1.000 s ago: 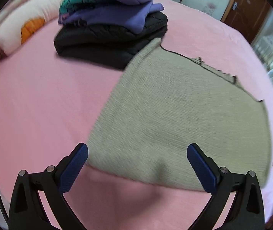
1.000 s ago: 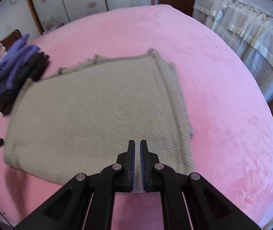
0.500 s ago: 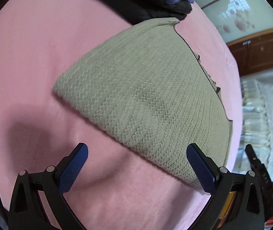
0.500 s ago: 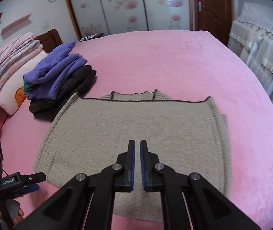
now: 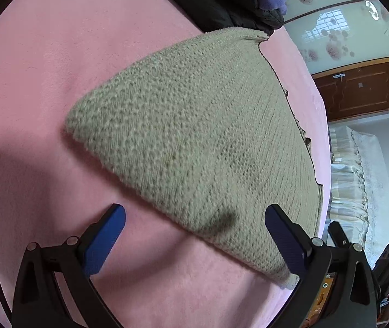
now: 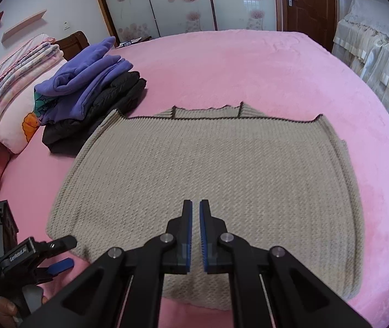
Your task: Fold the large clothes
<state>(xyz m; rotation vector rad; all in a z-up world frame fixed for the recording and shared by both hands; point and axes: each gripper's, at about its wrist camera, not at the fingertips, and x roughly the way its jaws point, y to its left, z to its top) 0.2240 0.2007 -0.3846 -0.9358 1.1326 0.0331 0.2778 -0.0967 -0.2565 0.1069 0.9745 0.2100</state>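
A beige knitted sweater (image 6: 208, 169) with dark trim lies folded into a flat rectangle on the pink bed (image 6: 221, 63). My right gripper (image 6: 196, 210) hovers over its near middle, shut with nothing between the blue pads. My left gripper (image 5: 194, 216) is open, low over the sweater's (image 5: 194, 125) near left corner edge, gripping nothing. The right wrist view also shows this left gripper (image 6: 63, 254) at the sweater's front left corner, held by a hand (image 6: 5, 309).
A stack of folded clothes, purple (image 6: 85, 79) on black (image 6: 98, 112), sits at the sweater's far left corner. Pillows and folded bedding (image 6: 11, 87) lie further left. Wardrobe doors (image 6: 180, 2) and a wooden door (image 6: 306, 2) stand behind; a covered piece of furniture (image 6: 377, 46) is right.
My left gripper dropped lower and rolled, closing in on the sweater's corner. My right gripper swung sideways from the sweater's right edge to its near middle, still shut.
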